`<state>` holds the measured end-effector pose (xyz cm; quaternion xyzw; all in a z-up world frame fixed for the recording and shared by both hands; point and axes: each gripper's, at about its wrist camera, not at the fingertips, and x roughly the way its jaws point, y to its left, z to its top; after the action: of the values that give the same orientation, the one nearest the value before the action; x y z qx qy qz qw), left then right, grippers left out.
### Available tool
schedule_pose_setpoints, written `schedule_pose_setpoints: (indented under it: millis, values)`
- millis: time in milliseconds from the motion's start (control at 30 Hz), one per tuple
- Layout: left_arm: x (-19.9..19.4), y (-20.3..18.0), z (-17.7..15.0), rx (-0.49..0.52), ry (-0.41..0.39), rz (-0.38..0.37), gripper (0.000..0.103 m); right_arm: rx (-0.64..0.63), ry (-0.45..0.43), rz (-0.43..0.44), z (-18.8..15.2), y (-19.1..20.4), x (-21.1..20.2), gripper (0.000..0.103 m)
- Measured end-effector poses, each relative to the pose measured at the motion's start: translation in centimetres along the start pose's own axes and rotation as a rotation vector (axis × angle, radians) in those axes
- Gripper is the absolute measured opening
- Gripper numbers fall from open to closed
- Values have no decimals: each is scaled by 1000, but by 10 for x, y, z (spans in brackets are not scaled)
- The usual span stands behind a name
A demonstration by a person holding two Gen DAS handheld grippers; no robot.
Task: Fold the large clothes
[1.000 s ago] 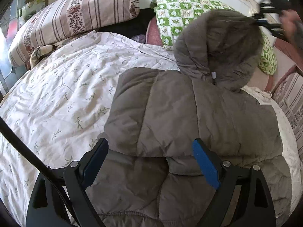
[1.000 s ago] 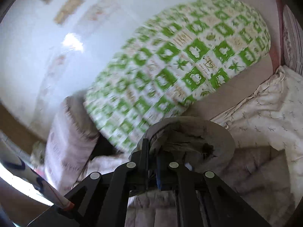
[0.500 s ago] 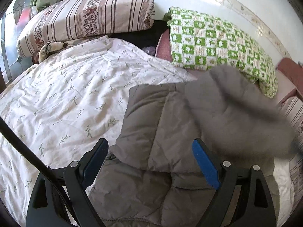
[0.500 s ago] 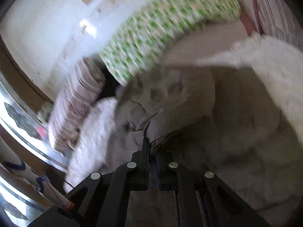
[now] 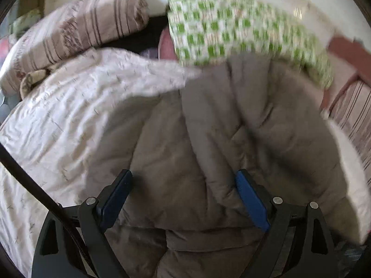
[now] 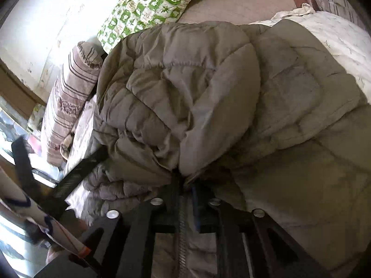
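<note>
One puffy quilted grey jacket (image 6: 185,88) mounds on a crumpled floral quilt (image 5: 69,120).

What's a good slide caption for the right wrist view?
Right tongs, jaws opening, with the puffy grey jacket's hood folded down over the jacket body on the bed.

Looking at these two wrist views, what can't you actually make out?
- Grey-brown quilted puffer jacket: sleeves hidden under its own folds in both views.
- Right gripper: its jaws are opening on the jacket's edge, tips buried in fabric.
- Green-and-white checked pillow: pattern smeared by motion blur, left wrist view.
</note>
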<state>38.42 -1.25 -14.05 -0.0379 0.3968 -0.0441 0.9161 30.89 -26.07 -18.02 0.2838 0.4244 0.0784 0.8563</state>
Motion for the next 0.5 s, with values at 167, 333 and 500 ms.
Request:
schedule_pose_setpoints:
  millis: [167, 333, 500]
  values:
    - [3, -1, -2, 23, 6, 23, 90, -87, 7, -33, -3, -1, -37, 15]
    - [2, 1, -4, 15, 4, 22, 91, -266, -172, -100, 21, 30, -78, 15]
    - [2, 1, -4, 14, 5, 18, 91, -314, -229, -151, 61, 44, -59, 24]
